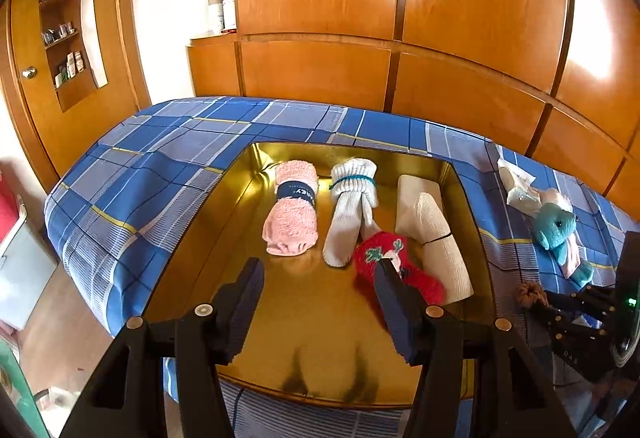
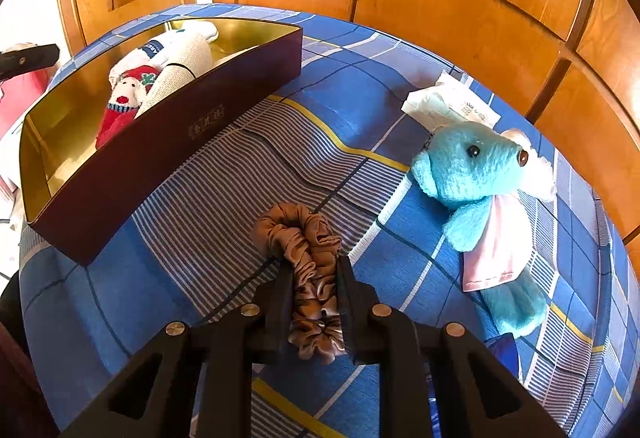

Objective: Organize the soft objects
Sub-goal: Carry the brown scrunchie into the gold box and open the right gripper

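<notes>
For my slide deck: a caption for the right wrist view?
Right claw shut on a brown scrunchie on the checked bedspread, box and blue teddy nearby.

Bed (image 2: 224,174) with blue plaid cover, bearing: maroon gold-lined box (image 2: 168,142); brown scrunchie (image 2: 308,258); blue plush toy (image 2: 476,178); white packet (image 2: 448,102) beside the toy's head.

Both grippers, left gripper (image 1: 320,274) and right gripper (image 2: 313,268), were matte black plastic with round silver pivot screws behind ridged, tapered fingers (image 1: 248,294).
</notes>
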A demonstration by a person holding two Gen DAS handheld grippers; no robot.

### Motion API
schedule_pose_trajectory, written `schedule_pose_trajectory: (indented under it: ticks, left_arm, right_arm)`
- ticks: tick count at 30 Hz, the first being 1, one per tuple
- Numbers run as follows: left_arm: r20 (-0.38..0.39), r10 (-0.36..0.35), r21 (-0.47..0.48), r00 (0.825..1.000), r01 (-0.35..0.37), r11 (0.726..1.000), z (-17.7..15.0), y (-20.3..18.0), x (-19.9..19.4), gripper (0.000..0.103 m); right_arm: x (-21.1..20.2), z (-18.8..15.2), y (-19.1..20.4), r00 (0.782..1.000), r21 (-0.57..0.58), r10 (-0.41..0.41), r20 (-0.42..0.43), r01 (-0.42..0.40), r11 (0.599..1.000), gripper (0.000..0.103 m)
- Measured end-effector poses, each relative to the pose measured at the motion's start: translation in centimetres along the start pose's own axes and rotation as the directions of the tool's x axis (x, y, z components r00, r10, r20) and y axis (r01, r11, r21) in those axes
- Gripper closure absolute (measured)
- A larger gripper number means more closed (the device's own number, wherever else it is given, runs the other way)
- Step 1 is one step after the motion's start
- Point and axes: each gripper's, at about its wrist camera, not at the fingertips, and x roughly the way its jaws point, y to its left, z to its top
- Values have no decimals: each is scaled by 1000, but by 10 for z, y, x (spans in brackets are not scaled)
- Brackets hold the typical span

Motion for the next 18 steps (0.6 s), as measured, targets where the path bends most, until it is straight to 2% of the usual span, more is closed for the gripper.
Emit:
schedule_pose_trajectory:
  ticks: [12,18]
  left_arm:
    - [1,-6,-12,1000,6,1000,-11,13,-8,45]
    - [1,7,-27,1000,-7,1000,-14,24,-10,45]
  right_arm:
    - [2,5,6,997,43,-64,-42,65,997,85]
    - [-5,13,-1,998,134,-28,-55,35,990,85]
